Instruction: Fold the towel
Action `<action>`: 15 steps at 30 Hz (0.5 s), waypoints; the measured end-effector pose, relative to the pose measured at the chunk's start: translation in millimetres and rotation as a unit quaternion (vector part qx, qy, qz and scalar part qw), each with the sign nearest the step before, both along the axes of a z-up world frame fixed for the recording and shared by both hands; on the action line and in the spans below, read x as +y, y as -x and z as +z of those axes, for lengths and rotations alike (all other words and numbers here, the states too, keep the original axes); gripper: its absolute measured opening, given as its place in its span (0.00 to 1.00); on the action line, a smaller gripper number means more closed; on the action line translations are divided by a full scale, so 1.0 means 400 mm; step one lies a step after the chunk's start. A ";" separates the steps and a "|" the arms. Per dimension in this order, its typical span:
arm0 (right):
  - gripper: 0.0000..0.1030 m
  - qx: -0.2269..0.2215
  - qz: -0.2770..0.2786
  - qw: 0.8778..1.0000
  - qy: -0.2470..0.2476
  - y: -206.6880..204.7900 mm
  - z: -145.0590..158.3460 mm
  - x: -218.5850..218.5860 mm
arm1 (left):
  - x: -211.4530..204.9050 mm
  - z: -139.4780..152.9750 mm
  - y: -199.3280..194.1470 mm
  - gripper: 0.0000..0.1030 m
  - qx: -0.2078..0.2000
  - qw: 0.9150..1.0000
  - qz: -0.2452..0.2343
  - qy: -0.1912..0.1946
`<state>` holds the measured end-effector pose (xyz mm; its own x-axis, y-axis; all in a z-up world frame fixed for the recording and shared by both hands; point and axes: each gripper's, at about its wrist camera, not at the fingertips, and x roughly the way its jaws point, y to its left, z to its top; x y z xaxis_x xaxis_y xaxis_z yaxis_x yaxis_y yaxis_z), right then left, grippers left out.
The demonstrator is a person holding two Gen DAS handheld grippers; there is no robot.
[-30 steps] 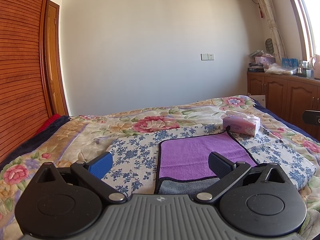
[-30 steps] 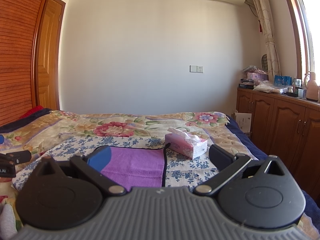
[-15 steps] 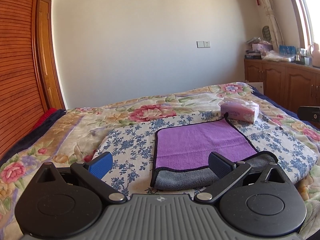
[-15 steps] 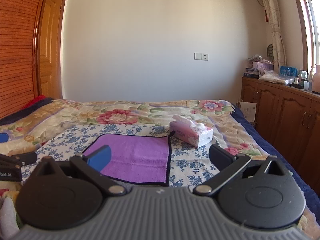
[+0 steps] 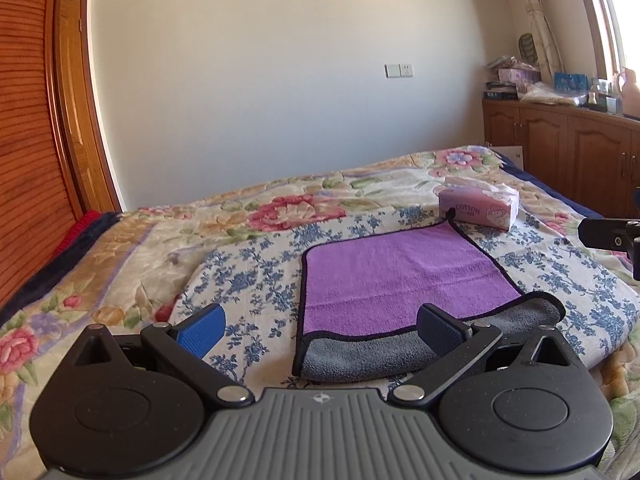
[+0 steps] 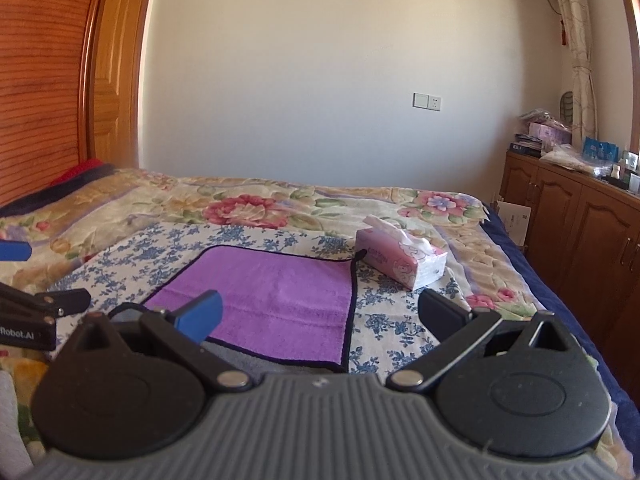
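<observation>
Through the left wrist camera I am seeing my left gripper (image 5: 320,330) spread wide and empty, hovering over the near edge of the purple towel (image 5: 404,276) lying on the bed (image 5: 120,264), a tissue box (image 5: 478,206) at its far corner. Through the right wrist camera, my right gripper (image 6: 320,318) is gaping too, gripping nothing, above the towel's (image 6: 276,290) near right corner.

Both cameras sit low over the bed (image 5: 120,264), close to it, looking past their own fingers (image 5: 200,330) toward the far wall. Both see the purple towel (image 5: 400,276) mid-frame and the tissue box (image 6: 400,256) behind it.
</observation>
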<state>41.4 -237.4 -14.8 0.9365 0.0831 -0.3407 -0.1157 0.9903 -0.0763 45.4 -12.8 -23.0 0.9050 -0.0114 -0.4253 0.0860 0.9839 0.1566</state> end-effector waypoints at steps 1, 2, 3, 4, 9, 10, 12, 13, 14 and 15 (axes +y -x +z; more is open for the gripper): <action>1.00 0.002 0.002 1.000 0.002 -0.006 -0.002 0.000 | -0.001 -0.003 -0.008 1.00 0.005 1.000 -0.001 0.001; 1.00 0.004 0.003 1.000 0.002 -0.011 -0.003 0.000 | -0.001 -0.007 -0.015 1.00 0.010 1.000 -0.003 0.001; 1.00 0.007 0.004 1.000 0.003 -0.019 -0.004 -0.001 | -0.001 -0.009 -0.022 1.00 0.013 1.000 -0.004 0.000; 1.00 0.009 0.006 1.000 0.003 -0.024 -0.006 -0.002 | -0.001 -0.013 -0.031 1.00 0.016 1.000 -0.005 0.001; 1.00 0.027 0.012 1.000 0.001 -0.060 -0.018 -0.005 | 0.003 -0.026 -0.067 1.00 0.032 0.999 -0.008 0.005; 1.00 0.030 0.013 0.999 0.001 -0.066 -0.021 -0.004 | 0.004 -0.029 -0.075 1.00 0.035 0.999 -0.008 0.006; 1.00 0.035 0.017 0.999 0.000 -0.078 -0.025 -0.004 | 0.006 -0.035 -0.090 1.00 0.042 0.999 -0.010 0.009; 1.00 0.038 0.019 0.999 0.001 -0.084 -0.027 -0.004 | 0.006 -0.039 -0.097 1.00 0.045 0.999 -0.011 0.009; 1.00 0.040 0.021 0.999 0.002 -0.089 -0.029 -0.004 | 0.006 -0.042 -0.105 1.00 0.048 0.999 -0.013 0.008; 1.00 0.044 0.024 0.999 0.003 -0.097 -0.031 -0.005 | 0.007 -0.045 -0.113 1.00 0.050 0.999 -0.014 0.008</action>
